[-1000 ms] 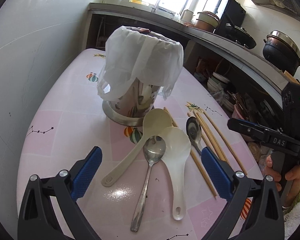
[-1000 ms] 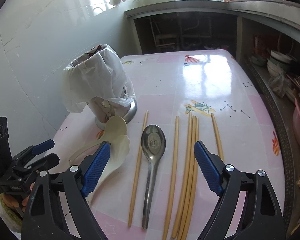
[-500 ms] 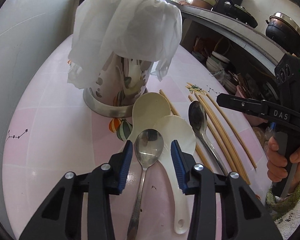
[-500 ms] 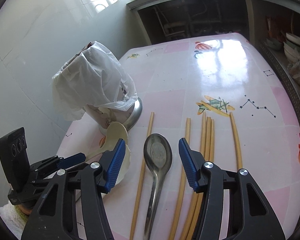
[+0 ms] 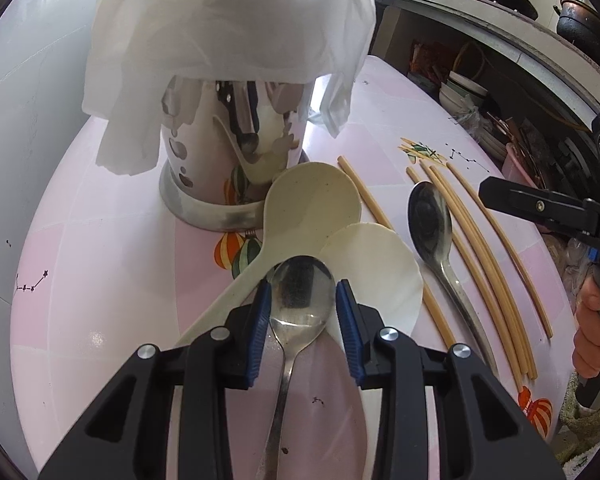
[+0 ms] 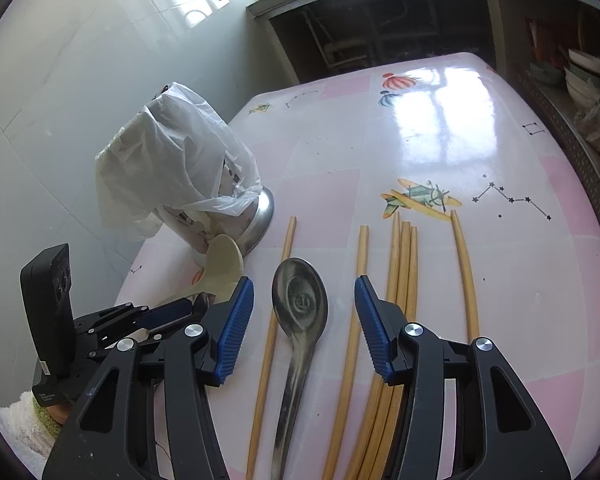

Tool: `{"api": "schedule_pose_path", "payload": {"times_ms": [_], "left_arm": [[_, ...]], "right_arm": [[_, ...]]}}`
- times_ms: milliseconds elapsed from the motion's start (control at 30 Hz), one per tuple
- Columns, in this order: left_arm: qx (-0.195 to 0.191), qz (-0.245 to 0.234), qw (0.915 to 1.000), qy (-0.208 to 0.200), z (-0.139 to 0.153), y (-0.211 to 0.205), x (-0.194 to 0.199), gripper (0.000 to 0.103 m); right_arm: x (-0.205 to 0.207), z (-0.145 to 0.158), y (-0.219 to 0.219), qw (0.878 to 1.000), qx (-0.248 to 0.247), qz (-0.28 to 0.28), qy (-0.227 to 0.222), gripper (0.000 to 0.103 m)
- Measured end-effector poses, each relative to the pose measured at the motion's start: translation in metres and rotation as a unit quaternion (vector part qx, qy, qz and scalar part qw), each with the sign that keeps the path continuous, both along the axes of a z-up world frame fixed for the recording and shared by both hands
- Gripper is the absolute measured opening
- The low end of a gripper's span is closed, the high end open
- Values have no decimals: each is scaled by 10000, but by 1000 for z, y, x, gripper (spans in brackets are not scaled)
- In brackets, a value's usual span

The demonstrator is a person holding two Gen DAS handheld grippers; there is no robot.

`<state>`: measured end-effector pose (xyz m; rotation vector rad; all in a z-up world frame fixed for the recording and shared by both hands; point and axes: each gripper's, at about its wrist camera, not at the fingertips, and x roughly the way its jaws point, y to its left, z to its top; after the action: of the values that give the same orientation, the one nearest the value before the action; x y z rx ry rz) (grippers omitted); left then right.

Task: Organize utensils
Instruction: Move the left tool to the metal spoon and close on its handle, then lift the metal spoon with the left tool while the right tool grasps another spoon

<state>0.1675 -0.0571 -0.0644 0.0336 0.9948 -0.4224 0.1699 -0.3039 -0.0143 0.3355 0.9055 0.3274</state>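
My left gripper [image 5: 301,307] has its blue pads closed against both sides of the bowl of a metal spoon [image 5: 302,294] that lies on the pink table over two cream rice paddles [image 5: 310,204] [image 5: 374,276]. My right gripper [image 6: 304,322] is open, its pads on either side of a second metal spoon [image 6: 299,304], apart from it. Several wooden chopsticks [image 6: 404,264] lie beside that spoon. A steel utensil holder [image 5: 228,148] draped with a white plastic bag [image 5: 228,28] stands behind the paddles.
The pink patterned table [image 6: 440,128] meets a tiled wall [image 6: 60,100] on the left. Under-counter shelves with bowls [image 6: 588,72] run along the right. Pots [image 5: 580,16] stand on the counter. The right gripper also shows in the left wrist view [image 5: 540,208].
My left gripper moved forward and closed from wide open onto the spoon's bowl. My right gripper moved in over the second spoon and narrowed, still apart from it.
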Motion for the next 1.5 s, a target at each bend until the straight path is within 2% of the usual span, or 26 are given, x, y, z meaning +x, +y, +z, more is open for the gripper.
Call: {"api": "schedule_pose_path", "payload": {"times_ms": [400, 600, 900, 1100, 1467, 1500], "left_arm": [[-193, 207, 9991, 319, -2, 5, 7, 34], [-44, 323, 9991, 263, -1, 4, 7, 34], [-247, 376, 9985, 315, -1, 11, 8, 33], [-317, 293, 9990, 128, 8, 15, 0, 33], [-575, 216, 9973, -399, 39, 25, -20, 33], [-607, 209, 9969, -447, 42, 25, -22, 29]], "right_arm": [[0, -2, -2, 9999, 99, 33, 15, 49], [-3, 0, -1, 10000, 72, 18, -9, 49], [-3, 0, -3, 10000, -7, 47, 19, 49], [12, -2, 1, 9993, -174, 316, 3, 48], [57, -24, 14, 9913, -312, 1245, 297, 32], [59, -25, 15, 9905, -313, 1298, 330, 31]]}}
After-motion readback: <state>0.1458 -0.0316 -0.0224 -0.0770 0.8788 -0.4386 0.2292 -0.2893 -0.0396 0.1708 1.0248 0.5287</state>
